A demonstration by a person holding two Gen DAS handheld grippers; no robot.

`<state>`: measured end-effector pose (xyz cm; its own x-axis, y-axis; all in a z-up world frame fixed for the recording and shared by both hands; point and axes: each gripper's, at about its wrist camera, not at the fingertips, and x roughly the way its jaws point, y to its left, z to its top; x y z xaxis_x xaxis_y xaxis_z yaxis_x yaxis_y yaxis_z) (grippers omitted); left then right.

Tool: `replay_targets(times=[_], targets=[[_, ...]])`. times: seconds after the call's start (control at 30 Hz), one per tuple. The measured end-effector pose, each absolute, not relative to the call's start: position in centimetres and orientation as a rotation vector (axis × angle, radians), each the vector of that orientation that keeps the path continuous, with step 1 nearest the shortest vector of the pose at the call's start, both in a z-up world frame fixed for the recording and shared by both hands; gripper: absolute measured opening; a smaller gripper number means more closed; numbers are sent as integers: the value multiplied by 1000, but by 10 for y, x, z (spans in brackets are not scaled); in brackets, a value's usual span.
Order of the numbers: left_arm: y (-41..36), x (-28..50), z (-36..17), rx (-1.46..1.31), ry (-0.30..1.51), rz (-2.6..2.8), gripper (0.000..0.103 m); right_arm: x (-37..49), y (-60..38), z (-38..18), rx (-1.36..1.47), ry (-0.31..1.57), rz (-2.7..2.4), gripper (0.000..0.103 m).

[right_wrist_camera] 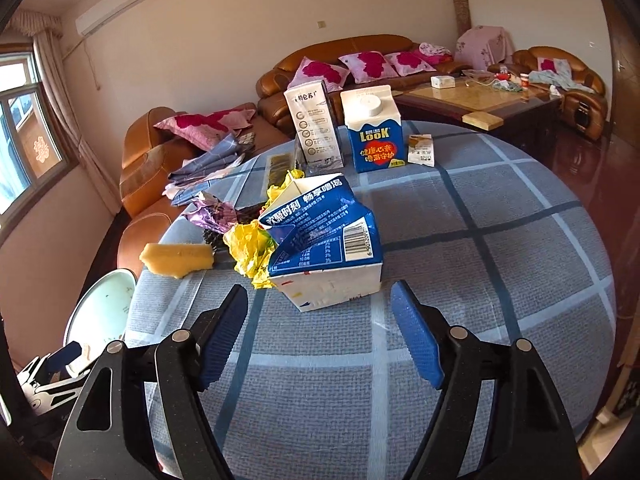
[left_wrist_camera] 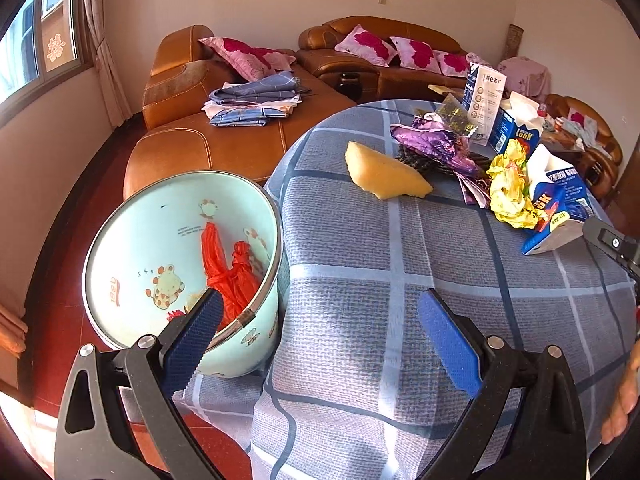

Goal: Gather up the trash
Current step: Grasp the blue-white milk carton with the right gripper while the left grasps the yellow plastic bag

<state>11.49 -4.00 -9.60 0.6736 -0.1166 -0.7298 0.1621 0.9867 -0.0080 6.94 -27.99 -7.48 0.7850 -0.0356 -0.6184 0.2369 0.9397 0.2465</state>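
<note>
Looking along the left gripper point(left_wrist_camera: 320, 332), its jaws stand wide apart and empty, one finger over the rim of the pale bin point(left_wrist_camera: 132, 256) beside the table point(left_wrist_camera: 400, 260); red bags point(left_wrist_camera: 228, 276) lie inside. In the right view, the right gripper point(right_wrist_camera: 318, 332) gapes empty just short of the crushed milk carton point(right_wrist_camera: 324, 240). The carton looks already dented, so a squeeze may crumple it further and let it slip, or nudge the yellow wrapper point(right_wrist_camera: 250, 252) touching it.
</note>
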Motion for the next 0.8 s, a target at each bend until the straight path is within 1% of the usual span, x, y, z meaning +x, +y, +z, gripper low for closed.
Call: replay_targets(times=[0.13, 0.37, 0.47, 0.53, 0.8], targets=[[-45, 116, -96, 77, 821, -152, 96, 88, -287, -76, 343, 672, -148, 81], [-50, 118, -95, 95, 826, -146, 96, 119, -290, -81, 336, 725, -145, 81], [-54, 117, -94, 105, 821, -151, 96, 128, -292, -84, 324, 763, -137, 80], [-55, 117, -93, 106, 821, -151, 96, 131, -296, -88, 321, 791, -119, 74], [-61, 115, -91, 107, 817, -171, 96, 100, -310, -89, 342, 785, -112, 73]])
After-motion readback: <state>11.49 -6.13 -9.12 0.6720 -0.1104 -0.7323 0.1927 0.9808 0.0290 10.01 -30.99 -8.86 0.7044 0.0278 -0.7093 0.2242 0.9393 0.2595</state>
